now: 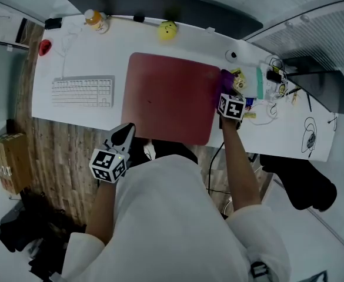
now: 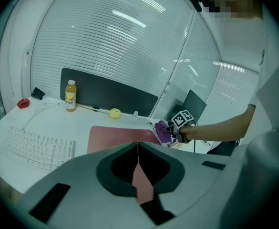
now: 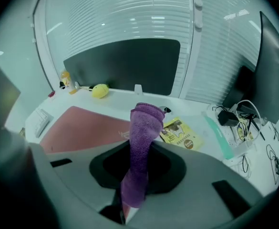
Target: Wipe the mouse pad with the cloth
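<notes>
- Head view: the red mouse pad (image 1: 172, 96) lies on the white desk (image 1: 77, 57). The right gripper (image 1: 230, 93) is at the pad's right edge — the left gripper (image 1: 124, 133) is by its near edge.
- Left gripper view: its fingers are closed together, with nothing between them.
- Right gripper view: its fingers pinch the purple cloth (image 3: 141, 142), which sticks up above them.
</notes>
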`<act>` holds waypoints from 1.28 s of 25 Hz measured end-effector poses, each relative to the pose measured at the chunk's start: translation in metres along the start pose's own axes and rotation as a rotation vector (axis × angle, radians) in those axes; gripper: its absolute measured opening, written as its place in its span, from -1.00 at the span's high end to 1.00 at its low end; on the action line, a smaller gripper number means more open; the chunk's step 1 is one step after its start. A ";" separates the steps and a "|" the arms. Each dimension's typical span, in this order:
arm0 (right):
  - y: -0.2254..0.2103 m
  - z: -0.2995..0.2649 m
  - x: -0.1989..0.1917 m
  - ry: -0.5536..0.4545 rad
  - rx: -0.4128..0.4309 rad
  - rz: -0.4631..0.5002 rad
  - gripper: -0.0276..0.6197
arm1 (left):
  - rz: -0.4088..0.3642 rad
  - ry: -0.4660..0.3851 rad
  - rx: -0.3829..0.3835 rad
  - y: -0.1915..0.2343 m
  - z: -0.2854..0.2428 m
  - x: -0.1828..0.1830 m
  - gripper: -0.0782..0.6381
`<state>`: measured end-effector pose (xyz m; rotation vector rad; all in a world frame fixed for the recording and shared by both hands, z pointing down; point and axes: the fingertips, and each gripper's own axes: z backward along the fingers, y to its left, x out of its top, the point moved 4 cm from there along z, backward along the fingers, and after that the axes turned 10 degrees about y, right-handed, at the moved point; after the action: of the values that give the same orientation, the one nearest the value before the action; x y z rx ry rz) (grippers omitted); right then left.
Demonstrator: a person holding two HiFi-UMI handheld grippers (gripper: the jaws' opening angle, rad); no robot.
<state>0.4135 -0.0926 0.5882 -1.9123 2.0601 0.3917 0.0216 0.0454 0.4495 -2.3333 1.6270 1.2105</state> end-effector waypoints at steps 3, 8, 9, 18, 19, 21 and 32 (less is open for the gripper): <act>0.014 0.021 -0.003 -0.051 0.033 0.009 0.68 | 0.001 -0.022 0.012 0.015 0.011 0.003 0.73; 0.039 0.058 -0.017 -0.099 0.035 0.021 0.68 | -0.028 -0.039 -0.016 0.028 0.034 0.002 0.73; 0.044 0.064 -0.022 -0.102 0.037 0.020 0.68 | -0.032 -0.031 -0.025 0.031 0.039 -0.002 0.73; 0.098 0.126 -0.064 -0.151 0.051 -0.023 0.68 | -0.039 -0.041 -0.049 0.068 0.086 -0.025 0.73; 0.104 0.134 -0.069 -0.159 0.055 -0.025 0.68 | -0.043 -0.048 -0.052 0.068 0.091 -0.026 0.73; 0.117 0.151 -0.080 -0.177 0.065 -0.037 0.68 | -0.056 -0.057 -0.067 0.068 0.101 -0.029 0.73; 0.171 0.238 -0.139 -0.301 0.078 -0.105 0.68 | -0.098 -0.093 -0.153 0.061 0.148 -0.055 0.73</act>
<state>0.2604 0.1418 0.4246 -1.7831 1.7500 0.5304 -0.1193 0.1279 0.4036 -2.3716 1.4208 1.4462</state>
